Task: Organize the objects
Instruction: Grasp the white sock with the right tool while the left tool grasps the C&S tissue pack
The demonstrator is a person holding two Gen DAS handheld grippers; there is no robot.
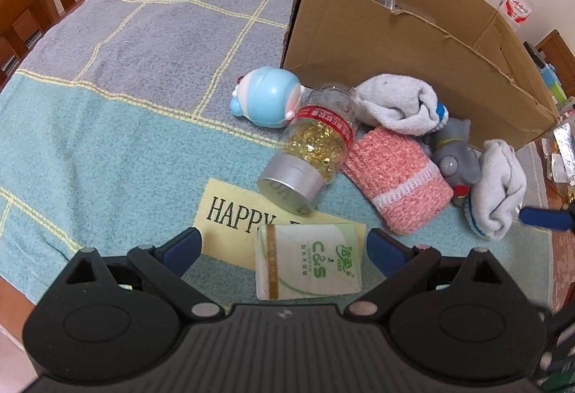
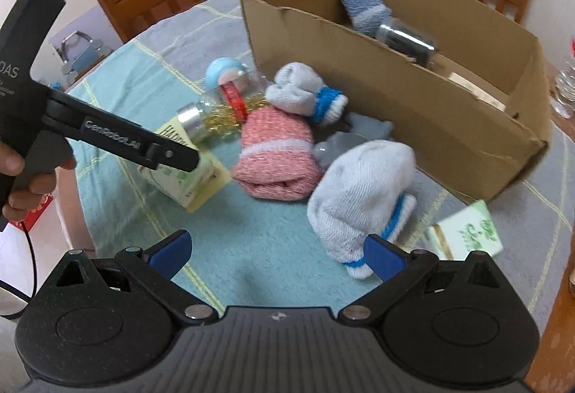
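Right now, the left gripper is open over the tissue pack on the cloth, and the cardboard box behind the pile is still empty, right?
Not quite. The left gripper is open over the tissue pack on the cloth, but the cardboard box is not empty: the right wrist view shows a blue-and-white rolled sock and a bottle lying inside it.
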